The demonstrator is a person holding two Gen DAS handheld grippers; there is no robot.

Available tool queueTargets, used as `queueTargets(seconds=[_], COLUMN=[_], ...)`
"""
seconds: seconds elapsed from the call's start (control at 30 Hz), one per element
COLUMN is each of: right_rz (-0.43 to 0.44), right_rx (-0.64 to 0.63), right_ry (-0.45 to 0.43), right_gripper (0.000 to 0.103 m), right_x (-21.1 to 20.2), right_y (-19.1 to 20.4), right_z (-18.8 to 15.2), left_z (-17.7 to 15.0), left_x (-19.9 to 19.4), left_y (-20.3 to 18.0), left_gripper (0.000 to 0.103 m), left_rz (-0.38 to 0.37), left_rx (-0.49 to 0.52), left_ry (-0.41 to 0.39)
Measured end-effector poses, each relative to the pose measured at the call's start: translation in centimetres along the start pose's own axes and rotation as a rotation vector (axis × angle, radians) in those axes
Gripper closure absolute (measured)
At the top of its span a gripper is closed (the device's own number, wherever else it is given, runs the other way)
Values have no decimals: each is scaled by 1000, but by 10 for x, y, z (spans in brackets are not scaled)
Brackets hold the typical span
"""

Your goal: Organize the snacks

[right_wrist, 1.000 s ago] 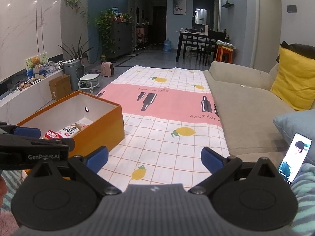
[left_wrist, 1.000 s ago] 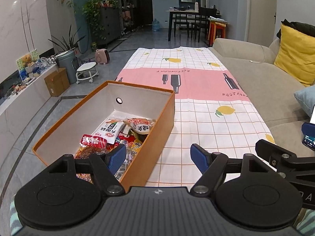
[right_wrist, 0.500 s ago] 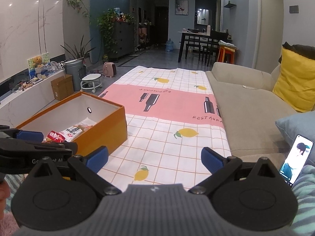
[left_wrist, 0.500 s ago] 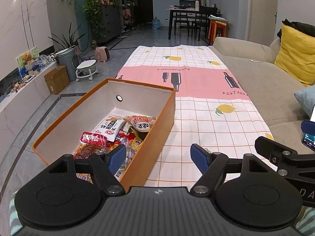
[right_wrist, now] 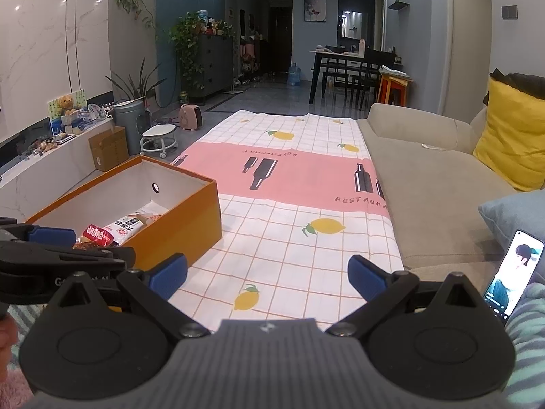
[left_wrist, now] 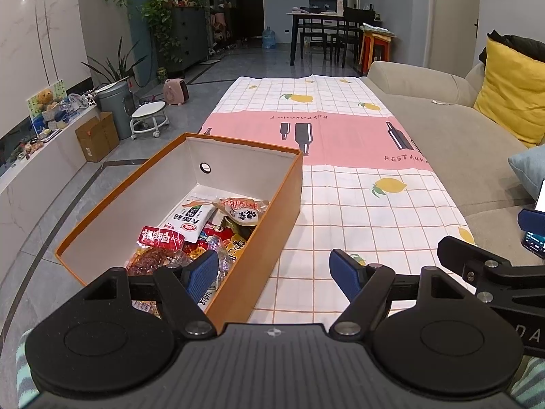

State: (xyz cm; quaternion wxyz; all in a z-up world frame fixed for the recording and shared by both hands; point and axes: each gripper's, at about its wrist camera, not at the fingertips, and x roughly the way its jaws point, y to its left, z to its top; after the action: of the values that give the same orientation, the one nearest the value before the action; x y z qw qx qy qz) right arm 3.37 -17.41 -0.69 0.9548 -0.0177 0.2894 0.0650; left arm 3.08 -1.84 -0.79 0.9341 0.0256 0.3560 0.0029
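Hovering with its blue-padded fingers spread wide and holding nothing, the left gripper sits just above the near end of an orange box. The left fingertip lies over the box's inside, the right one over the checked tablecloth that covers the desk. Just ahead of and below the left fingertip, the snacks lie heaped in the near half of the box: a red packet on top of a brownish clear-wrapped one, a white packet with green print beyond it, and a twisted packet with red print against the right wall. The far half of the box shows bare white floor and a round hole in the end wall.

The right gripper is likewise spread wide and empty, over open tablecloth with a printed lemon just ahead between its fingers. The orange box stands ahead to its left, and the left gripper's black frame crosses the lower left of that view in front of the box. To the right gripper's right, a lit phone leans beside a striped sleeve, with a beige sofa and a yellow cushion farther ahead on that side.
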Motion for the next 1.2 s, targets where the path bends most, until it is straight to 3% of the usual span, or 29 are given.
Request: queueTargets(seconds=[1.2], right_rz=[3], right_rx=[0], right_ry=[5], right_gripper=[6], right_x=[1], right_y=[-2], right_z=[-1], left_z=[-1], left_x=[2], left_y=[-2], left_gripper=[16], left_rz=[-12], left_rx=[-11], left_ry=[16])
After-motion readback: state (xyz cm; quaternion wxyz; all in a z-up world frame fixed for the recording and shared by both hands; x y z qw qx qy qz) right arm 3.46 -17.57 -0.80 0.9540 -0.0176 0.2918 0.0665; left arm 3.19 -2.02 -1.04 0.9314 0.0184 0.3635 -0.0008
